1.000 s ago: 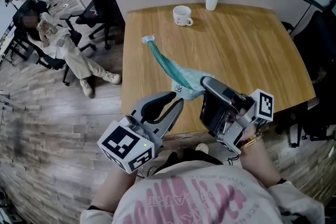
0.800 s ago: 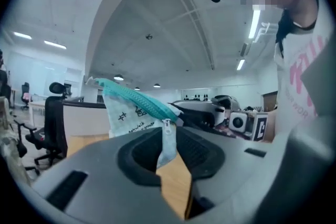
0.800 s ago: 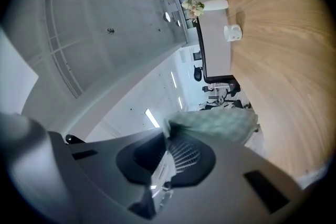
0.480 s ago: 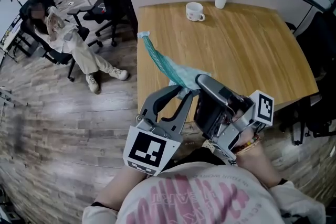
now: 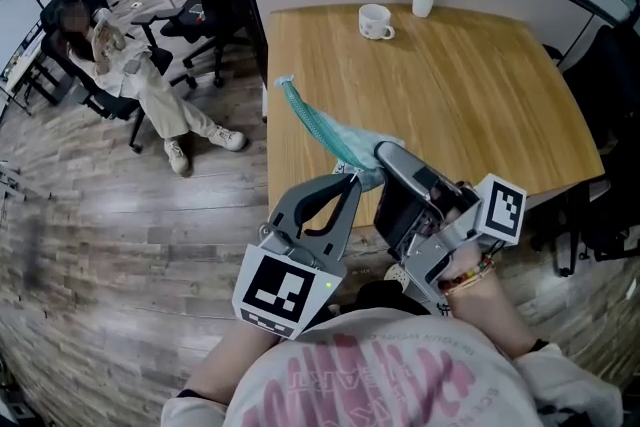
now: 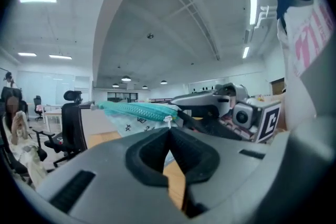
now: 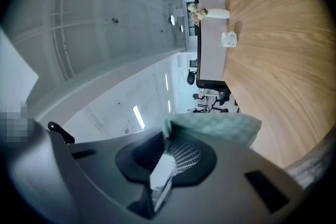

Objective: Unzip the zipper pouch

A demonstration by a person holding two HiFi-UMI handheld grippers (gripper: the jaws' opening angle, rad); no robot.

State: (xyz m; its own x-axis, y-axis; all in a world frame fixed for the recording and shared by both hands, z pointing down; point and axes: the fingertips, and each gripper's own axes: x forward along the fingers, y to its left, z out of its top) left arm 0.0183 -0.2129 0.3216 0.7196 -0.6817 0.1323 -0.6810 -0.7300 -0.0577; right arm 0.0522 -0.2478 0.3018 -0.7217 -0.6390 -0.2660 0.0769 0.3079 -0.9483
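Pouch [image 5: 326, 127], teal, stretches away ahead of both claws over the near edge of the wooden table [image 5: 480, 75]. The left claw [image 5: 351, 176] has its jaws closed together on the small white zipper pull [image 6: 168, 121] at their tips. Just beside it, the right claw [image 5: 384, 155] pinches the pouch's near corner, its jaws having just been opening slightly with the cloth between them.

Left grey two-jaw gripper [image 6: 169, 128], jaws closed on white zipper pull [image 6: 167, 120]; right grey two-jaw gripper [image 7: 168, 139], jaws just opening slightly, teal fabric pouch [image 7: 215, 126] pinched between.
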